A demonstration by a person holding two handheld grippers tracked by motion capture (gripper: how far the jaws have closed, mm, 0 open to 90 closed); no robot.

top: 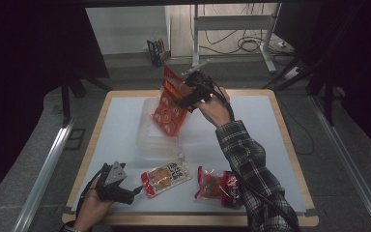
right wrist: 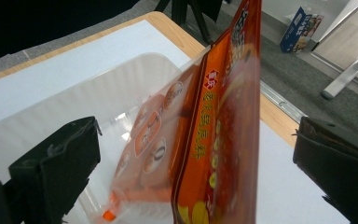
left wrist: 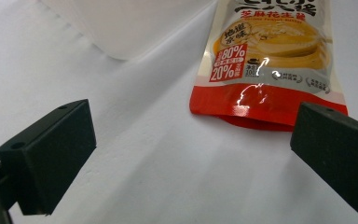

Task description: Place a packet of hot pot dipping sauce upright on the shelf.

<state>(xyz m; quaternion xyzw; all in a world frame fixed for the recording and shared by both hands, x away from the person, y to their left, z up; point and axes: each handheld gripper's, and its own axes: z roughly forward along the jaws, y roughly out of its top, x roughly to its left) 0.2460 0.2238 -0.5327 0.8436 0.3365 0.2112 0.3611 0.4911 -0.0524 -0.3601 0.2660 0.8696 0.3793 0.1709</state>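
The orange snack bag (top: 168,107) stands tilted with its lower end inside the clear plastic tray (top: 145,137) at the table's (top: 121,121) middle. Your right gripper (top: 182,96) sits at the bag's upper part; its jaws are spread wide, the bag between them but not pressed. Your left gripper (top: 134,189) rests released near the front edge, just beside the peanut-sauce pouch (top: 166,177). A red packet (top: 216,186) lies to that pouch's right.
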